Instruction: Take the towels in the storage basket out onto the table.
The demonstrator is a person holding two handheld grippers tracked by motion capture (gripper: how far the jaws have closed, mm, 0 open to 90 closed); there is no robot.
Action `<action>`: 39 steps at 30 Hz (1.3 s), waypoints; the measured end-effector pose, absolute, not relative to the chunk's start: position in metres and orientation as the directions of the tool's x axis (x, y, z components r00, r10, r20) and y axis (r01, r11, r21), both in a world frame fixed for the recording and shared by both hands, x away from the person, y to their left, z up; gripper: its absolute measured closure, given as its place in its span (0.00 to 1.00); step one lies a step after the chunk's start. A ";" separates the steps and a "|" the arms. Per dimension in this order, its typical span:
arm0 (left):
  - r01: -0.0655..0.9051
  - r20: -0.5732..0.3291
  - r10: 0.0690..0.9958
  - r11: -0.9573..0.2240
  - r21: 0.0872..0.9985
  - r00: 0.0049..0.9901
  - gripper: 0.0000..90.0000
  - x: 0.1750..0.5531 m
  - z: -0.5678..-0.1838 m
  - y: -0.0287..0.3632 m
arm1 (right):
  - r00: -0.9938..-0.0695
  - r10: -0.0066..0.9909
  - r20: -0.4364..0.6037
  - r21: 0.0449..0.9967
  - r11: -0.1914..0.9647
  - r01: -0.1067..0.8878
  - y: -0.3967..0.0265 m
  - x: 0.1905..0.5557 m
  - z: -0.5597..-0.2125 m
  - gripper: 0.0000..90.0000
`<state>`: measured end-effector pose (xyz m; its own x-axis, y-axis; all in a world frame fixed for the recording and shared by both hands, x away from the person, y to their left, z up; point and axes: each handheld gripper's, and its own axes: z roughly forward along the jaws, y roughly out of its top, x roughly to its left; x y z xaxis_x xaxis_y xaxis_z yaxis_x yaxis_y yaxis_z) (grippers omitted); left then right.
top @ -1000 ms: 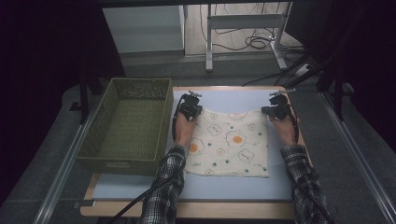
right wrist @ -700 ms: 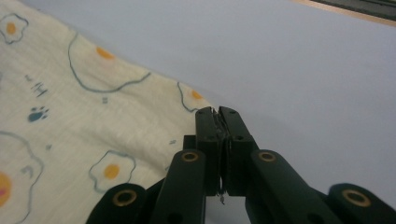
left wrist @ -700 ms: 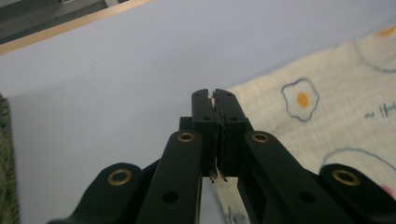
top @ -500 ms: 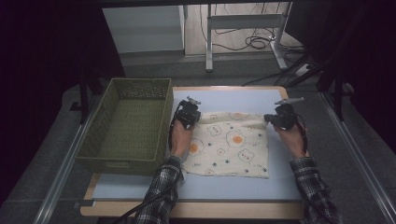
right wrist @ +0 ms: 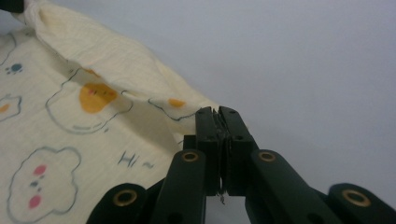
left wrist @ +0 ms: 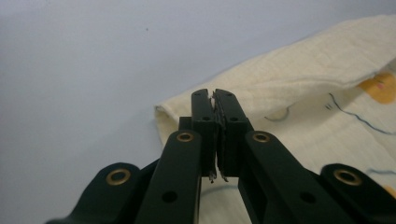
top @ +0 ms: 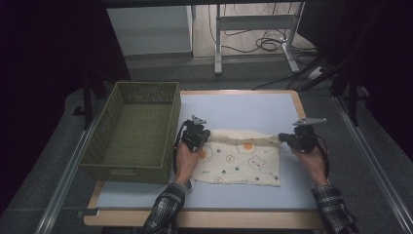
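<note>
Both tools, left tool [top: 198, 138] and right tool [top: 292, 140], clamp the cloth's [top: 238, 163] far corners; its near edge lies toward the frame's bottom, equally near both hands.

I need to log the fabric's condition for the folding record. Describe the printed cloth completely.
The cloth is a thin cream fabric, woven-looking, printed with outlined cartoon shapes, orange spots and small blue marks. It lies on the pale blue table, just right of the green basket. Its far edge is lifted and doubled toward the person, one far corner pinched in the left hand-held gripper, the other in the right hand-held gripper. The near part lies flat.
</note>
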<state>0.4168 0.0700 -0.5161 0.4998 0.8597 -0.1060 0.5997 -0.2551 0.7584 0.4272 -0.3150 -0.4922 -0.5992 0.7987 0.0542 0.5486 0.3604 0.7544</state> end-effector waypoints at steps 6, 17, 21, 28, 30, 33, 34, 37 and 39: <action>0.594 -0.107 0.846 -0.270 0.758 0.522 0.98 0.394 -0.514 0.071 | -0.621 0.781 0.061 0.760 0.367 0.536 -0.318 0.403 -0.494 0.97; 0.566 -0.051 0.840 -0.318 0.761 0.540 0.97 0.353 -0.513 0.073 | -0.656 0.753 0.052 0.774 0.384 0.503 -0.324 0.366 -0.494 0.97; 0.560 -0.044 0.839 -0.322 0.764 0.543 0.97 0.341 -0.513 0.075 | -0.672 0.738 0.058 0.774 0.392 0.497 -0.325 0.352 -0.495 0.97; 0.553 -0.028 0.833 -0.341 0.760 0.552 0.97 0.321 -0.512 0.079 | -0.696 0.715 0.070 0.767 0.408 0.496 -0.322 0.334 -0.498 0.97; 0.550 -0.020 0.831 -0.350 0.758 0.556 0.97 0.315 -0.511 0.080 | -0.701 0.709 0.073 0.764 0.412 0.496 -0.320 0.329 -0.500 0.97; 0.544 -0.007 0.830 -0.359 0.759 0.557 0.97 0.308 -0.511 0.083 | -0.712 0.698 0.077 0.762 0.419 0.493 -0.319 0.323 -0.501 0.97; 0.542 -0.002 0.832 -0.360 0.759 0.555 0.97 0.305 -0.511 0.084 | -0.713 0.697 0.081 0.761 0.419 0.495 -0.318 0.321 -0.502 0.97; 0.541 0.001 0.830 -0.364 0.758 0.558 0.97 0.300 -0.512 0.087 | -0.722 0.686 0.087 0.759 0.423 0.494 -0.317 0.315 -0.503 0.97; 0.539 0.009 0.831 -0.370 0.756 0.557 0.97 0.296 -0.513 0.088 | -0.724 0.684 0.093 0.758 0.422 0.497 -0.315 0.312 -0.504 0.97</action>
